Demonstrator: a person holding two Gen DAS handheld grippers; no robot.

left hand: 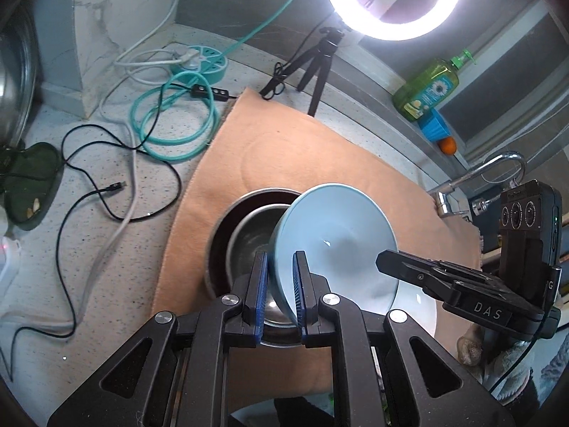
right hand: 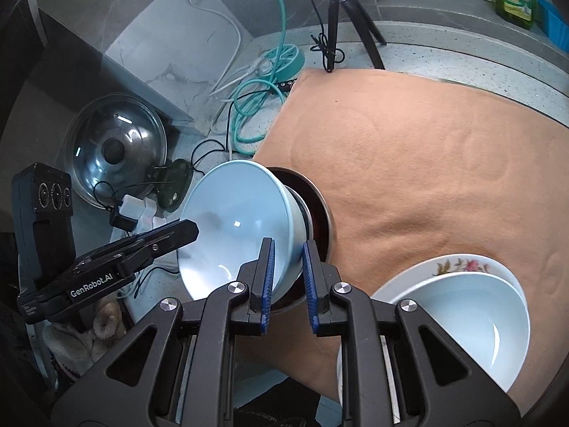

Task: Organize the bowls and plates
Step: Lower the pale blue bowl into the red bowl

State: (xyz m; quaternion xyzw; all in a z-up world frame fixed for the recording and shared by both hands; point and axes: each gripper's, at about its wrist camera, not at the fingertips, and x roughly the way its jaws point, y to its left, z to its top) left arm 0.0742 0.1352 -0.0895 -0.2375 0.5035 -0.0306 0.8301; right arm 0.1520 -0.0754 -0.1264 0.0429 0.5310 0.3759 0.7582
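— While both of us are pinching it, where is the blue bowl (left hand: 334, 235) sitting?

— It is hanging tilted above the steel bowls (left hand: 249, 235), which are nesting on the peach cloth (left hand: 320, 149). I am the left gripper (left hand: 280, 284), and my jaws are clamping on its near rim, one pad inside and one outside.

— I am the right gripper (right hand: 287, 277), and my jaws are squeezing together on the opposite rim in the same way. Beside me, a second pale bowl (right hand: 473, 320) is lying in a flowered plate (right hand: 462, 263) at the cloth's near edge.

— What is lying further out?

— Teal and black cables (left hand: 170, 121) are curling over the speckled counter (left hand: 89, 267), a small tripod (left hand: 316, 64) is standing behind the cloth under a glowing ring lamp (left hand: 391, 0), and a green soap bottle (left hand: 426, 85) is leaning on the ledge.

— A glass lid (right hand: 113, 149) is propping against the wall on my left.
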